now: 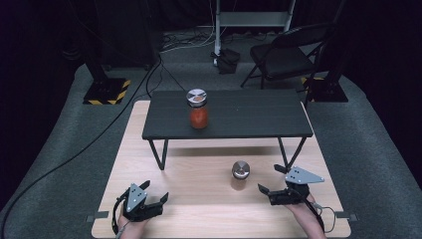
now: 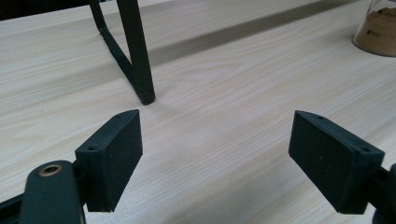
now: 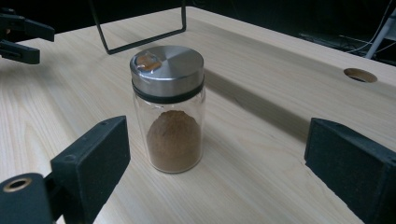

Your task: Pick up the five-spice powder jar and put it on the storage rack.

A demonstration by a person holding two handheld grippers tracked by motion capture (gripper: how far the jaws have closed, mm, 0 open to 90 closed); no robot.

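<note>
My right claw point(image 3: 212, 158) stands wide open with nothing between its jaws; the brown jar point(image 3: 169, 109) sits upright on the table point(image 1: 199, 204) just ahead of them, apart from both pads. In the high view that jar point(image 1: 240, 174) is just left of this claw point(image 1: 268, 191), in front of the black shelf point(image 1: 249, 117). My left claw point(image 1: 158, 198) is open too and empty, well left of the jar. A red jar point(image 1: 198, 109) stands on the shelf, behind the brown one.
</note>
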